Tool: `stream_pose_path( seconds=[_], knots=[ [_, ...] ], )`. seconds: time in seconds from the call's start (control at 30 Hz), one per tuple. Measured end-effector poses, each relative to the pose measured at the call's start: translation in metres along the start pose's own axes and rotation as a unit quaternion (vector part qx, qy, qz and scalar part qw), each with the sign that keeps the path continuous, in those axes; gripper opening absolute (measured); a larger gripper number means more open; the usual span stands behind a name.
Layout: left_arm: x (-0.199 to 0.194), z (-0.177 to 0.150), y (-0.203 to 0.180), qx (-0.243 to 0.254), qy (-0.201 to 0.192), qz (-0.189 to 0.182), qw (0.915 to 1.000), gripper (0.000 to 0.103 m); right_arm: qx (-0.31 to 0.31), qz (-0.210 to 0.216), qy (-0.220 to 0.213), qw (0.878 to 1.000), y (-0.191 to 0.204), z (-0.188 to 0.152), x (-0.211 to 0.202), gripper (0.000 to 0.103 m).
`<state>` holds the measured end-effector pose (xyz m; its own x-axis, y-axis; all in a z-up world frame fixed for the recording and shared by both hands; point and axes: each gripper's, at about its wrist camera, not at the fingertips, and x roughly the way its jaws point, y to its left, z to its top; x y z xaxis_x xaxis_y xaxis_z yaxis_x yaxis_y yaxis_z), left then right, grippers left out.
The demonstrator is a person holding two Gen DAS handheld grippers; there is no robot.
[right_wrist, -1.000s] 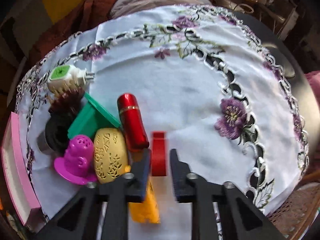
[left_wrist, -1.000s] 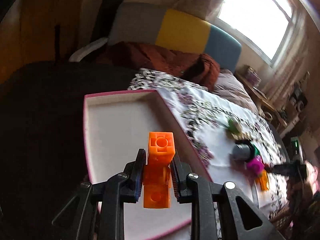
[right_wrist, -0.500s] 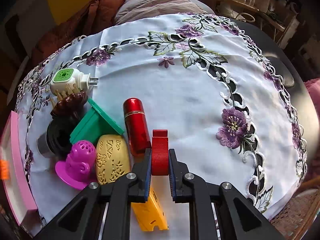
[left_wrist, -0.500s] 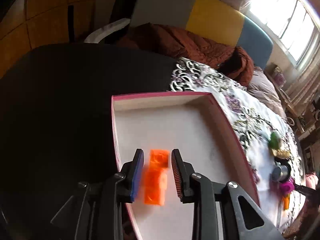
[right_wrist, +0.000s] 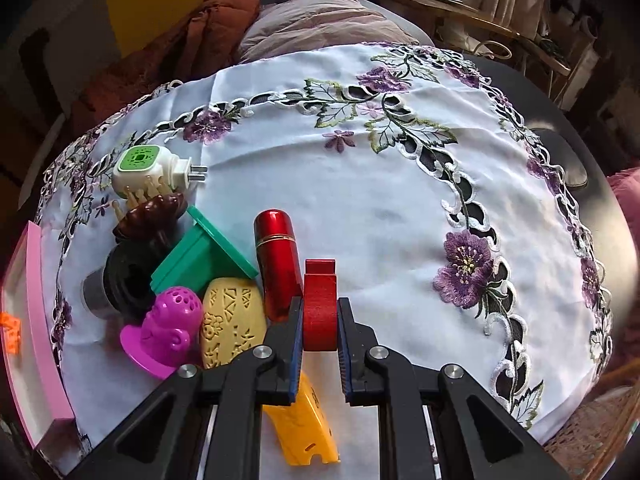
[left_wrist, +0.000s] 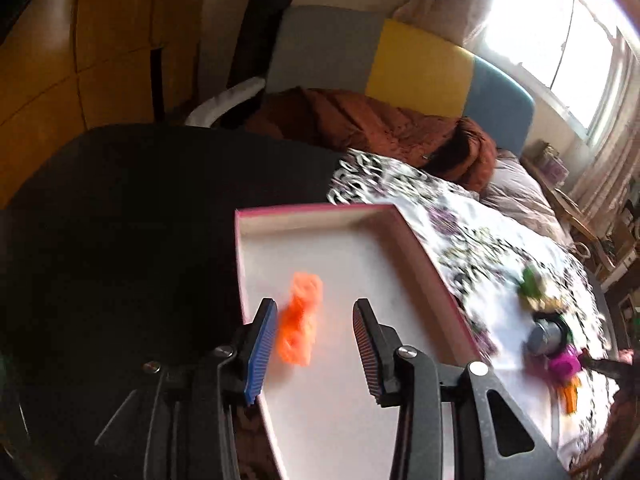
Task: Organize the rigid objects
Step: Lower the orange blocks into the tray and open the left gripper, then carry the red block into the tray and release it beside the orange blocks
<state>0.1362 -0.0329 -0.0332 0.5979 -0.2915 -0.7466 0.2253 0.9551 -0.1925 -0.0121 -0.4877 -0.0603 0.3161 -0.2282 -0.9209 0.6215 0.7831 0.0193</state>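
While the orange block piece (left_wrist: 300, 320) lies blurred over the white floor of the pink-rimmed tray (left_wrist: 436, 276), the left gripper (left_wrist: 316, 344) has its jaws opening around it, the piece close beside the blue pad and no longer pinched — so the first item looks as good as delivered, and it shows as a small orange shape inside the tray at the far left of the right wrist view. At the other end of the job, the right gripper (right_wrist: 319, 332) is clamped tight on a red curved piece (right_wrist: 319, 308), which appears to sit on or just above the embroidered cloth (right_wrist: 360, 200) covering the counter. Just beside it waits the rest of the pile: a red cylinder (right_wrist: 278, 264), a yellow patterned oval (right_wrist: 232, 326), a magenta perforated toy (right_wrist: 166, 330), a green box (right_wrist: 200, 256), a black ring-shaped part (right_wrist: 128, 280), a dark brown hair clip (right_wrist: 150, 212), a white-and-green plug-in unit (right_wrist: 148, 168) and a yellow flat piece (right_wrist: 304, 428) under the gripper. By my reading the sorting has barely begun — one thing in the tray, one in hand, about eight left on the cloth.
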Motion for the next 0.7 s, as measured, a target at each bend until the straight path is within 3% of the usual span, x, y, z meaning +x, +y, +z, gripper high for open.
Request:
stream_pose_path(
  seconds=[0.17, 0.37, 0.7],
  knots=[
    [-0.014, -0.035, -0.023, 0.015, 0.011, -0.017, 0.9997, 0.039, -0.004, 0.003, 0.0, 1.0, 0.002, 0.0, 0.0, 0.015],
    [-0.024, -0.066, -0.05, 0.061, 0.021, -0.004, 0.9979, 0.039, -0.011, 0.004, 0.002, 1.0, 0.004, -0.002, 0.001, 0.015],
    [-0.037, -0.078, -0.052, 0.065, 0.016, 0.014, 0.9976, 0.039, -0.002, 0.015, -0.039, 0.999, 0.001, -0.001, -0.014, 0.015]
  ],
)
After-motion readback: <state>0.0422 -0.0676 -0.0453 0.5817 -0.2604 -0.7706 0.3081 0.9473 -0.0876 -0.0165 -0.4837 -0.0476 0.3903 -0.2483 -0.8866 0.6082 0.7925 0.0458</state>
